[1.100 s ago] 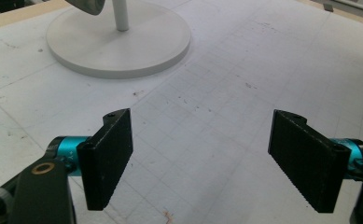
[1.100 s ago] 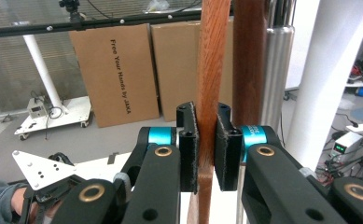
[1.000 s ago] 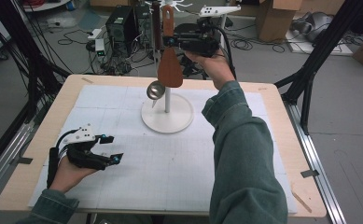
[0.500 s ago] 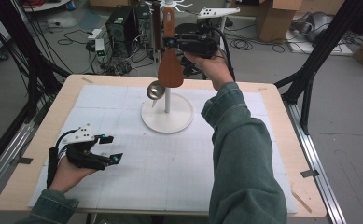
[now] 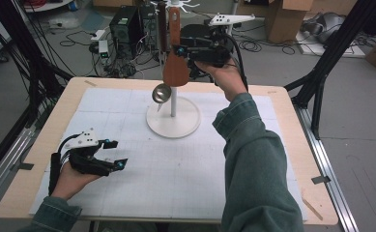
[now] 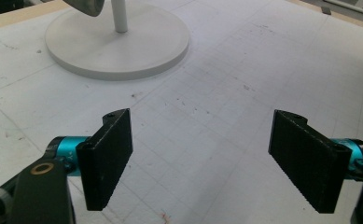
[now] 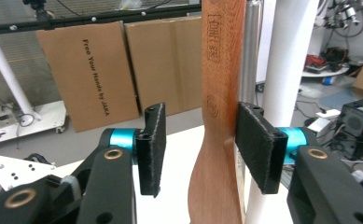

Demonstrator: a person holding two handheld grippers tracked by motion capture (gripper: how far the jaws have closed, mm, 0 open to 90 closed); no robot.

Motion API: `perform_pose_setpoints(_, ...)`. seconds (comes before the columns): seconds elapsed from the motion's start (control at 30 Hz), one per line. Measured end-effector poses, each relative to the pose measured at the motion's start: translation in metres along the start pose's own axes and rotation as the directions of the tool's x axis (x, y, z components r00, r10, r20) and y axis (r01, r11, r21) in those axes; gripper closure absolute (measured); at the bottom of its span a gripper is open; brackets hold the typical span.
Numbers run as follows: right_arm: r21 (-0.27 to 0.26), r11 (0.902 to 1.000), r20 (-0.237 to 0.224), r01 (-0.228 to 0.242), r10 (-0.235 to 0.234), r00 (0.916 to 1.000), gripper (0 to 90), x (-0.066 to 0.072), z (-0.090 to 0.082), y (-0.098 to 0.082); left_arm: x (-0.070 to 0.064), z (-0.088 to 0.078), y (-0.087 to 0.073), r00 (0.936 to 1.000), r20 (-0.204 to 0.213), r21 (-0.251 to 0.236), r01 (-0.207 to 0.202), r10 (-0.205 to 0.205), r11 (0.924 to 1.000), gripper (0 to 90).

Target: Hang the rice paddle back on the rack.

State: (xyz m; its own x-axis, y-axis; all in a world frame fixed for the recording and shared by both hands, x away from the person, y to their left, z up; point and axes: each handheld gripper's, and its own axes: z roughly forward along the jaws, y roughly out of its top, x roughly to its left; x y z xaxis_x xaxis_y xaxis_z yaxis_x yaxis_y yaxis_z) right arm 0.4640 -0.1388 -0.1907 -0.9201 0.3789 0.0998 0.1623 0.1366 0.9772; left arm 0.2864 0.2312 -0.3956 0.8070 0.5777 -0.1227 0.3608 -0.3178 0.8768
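The right gripper (image 5: 181,54) is raised at the top of the white stand (image 5: 173,101), level with the wooden spatula (image 5: 175,63) that hangs from the stand's upper hooks. Its fingers (image 7: 152,148) have just been opening. In the right gripper view they stand apart, with the spatula handle (image 7: 219,116) between them: one finger lies against or just beside the handle, the other is clear of it with a visible gap. The judgement is that the spatula has been released onto its hook and now hangs by itself; a check that it stays put is advisable before the hand withdraws.

A metal ladle (image 5: 161,93) hangs lower on the same stand, its bowl above the round base (image 5: 185,128).

The left gripper (image 5: 112,154) rests low over the white mat (image 5: 176,183) on the bench (image 5: 292,125), near the left front corner and well apart from the stand. Its fingers (image 6: 108,156) are spread wide with nothing between them.

Containers: none stands on the bench. The ladle bowl is the sole hollow item; its contents cannot be determined.
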Motion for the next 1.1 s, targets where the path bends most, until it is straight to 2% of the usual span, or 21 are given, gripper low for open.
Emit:
perform_pose_setpoints(0.17,-0.009,0.9999,0.025,-0.008,0.009,0.9997,45.6,0.002,-0.008,-0.006,-0.001,0.000,0.001,1.0000,-0.002,0.000,-0.010,0.010,1.0000,21.9)
perform_pose_setpoints(0.37,-0.001,1.0000,0.032,-0.008,0.008,0.9995,44.6,0.005,-0.015,-0.013,-0.001,0.002,0.001,1.0000,0.002,-0.002,0.001,-0.001,1.0000,21.4)
perform_pose_setpoints(0.57,0.004,0.9997,0.041,-0.024,0.024,0.9989,41.5,0.007,-0.026,-0.028,0.000,0.002,0.002,1.0000,-0.001,-0.001,0.007,-0.007,1.0000,21.1)
perform_pose_setpoints(0.73,-0.007,0.9998,0.041,-0.020,0.020,0.9990,40.6,0.011,-0.033,-0.035,-0.001,0.004,0.003,1.0000,0.001,-0.001,0.004,-0.004,1.0000,20.9)
perform_pose_setpoints(0.97,0.003,0.9999,0.048,-0.012,0.012,0.9988,37.4,0.017,-0.039,-0.044,-0.002,0.004,0.004,1.0000,0.001,-0.001,0.004,-0.004,1.0000,20.7)
perform_pose_setpoints(1.1,0.008,0.9997,0.053,-0.021,0.021,0.9984,35.6,0.019,-0.045,-0.055,-0.002,0.006,0.004,1.0000,0.004,0.000,0.005,-0.005,1.0000,20.5)
